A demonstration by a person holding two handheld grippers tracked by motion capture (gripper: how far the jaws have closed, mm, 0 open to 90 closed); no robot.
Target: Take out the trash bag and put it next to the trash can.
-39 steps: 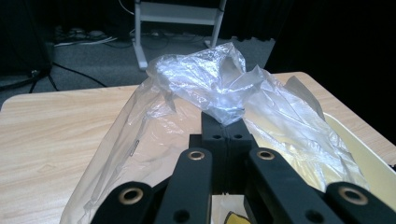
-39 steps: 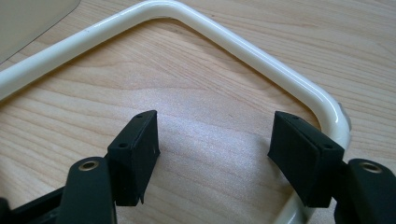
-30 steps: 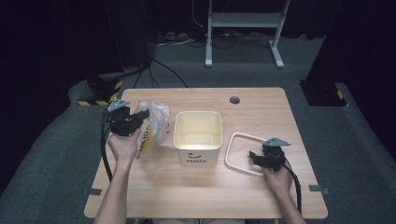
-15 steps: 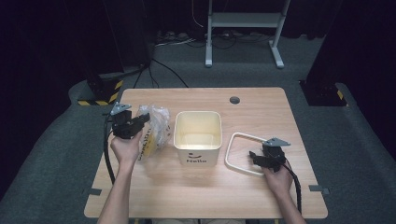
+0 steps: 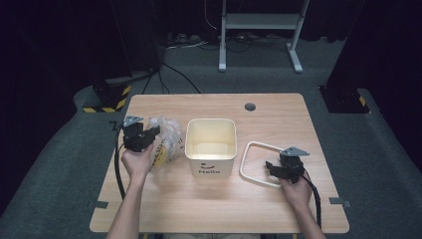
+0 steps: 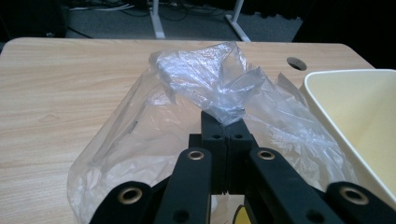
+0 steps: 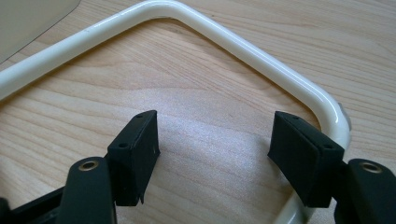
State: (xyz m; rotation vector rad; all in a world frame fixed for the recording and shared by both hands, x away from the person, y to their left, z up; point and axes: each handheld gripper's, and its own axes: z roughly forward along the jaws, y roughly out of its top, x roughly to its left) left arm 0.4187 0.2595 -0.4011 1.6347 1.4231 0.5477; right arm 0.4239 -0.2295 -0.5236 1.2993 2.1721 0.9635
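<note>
A crumpled clear plastic bag (image 5: 166, 142) with yellow print lies at the table's left, beside a cream square bin (image 5: 210, 146). My left gripper (image 5: 151, 133) is shut on a bunched fold of the plastic bag (image 6: 219, 88), its jaws pressed together under the film. To the bin's right lies a cream rectangular frame (image 5: 259, 162), flat on the wood. My right gripper (image 5: 271, 167) stands open just above the table inside the frame (image 7: 252, 56), whose rounded corner curves past the right fingertip (image 7: 301, 154). Nothing is between its jaws.
The wooden table (image 5: 219, 209) has a round cable hole (image 5: 250, 106) at the back. The bin's near wall (image 6: 359, 126) stands close to the bag. Dark floor, cables and a white stand (image 5: 259, 30) lie beyond the table.
My left gripper has shifted slightly toward the bin with the bag held in it. The right gripper has stayed in place on the frame.
</note>
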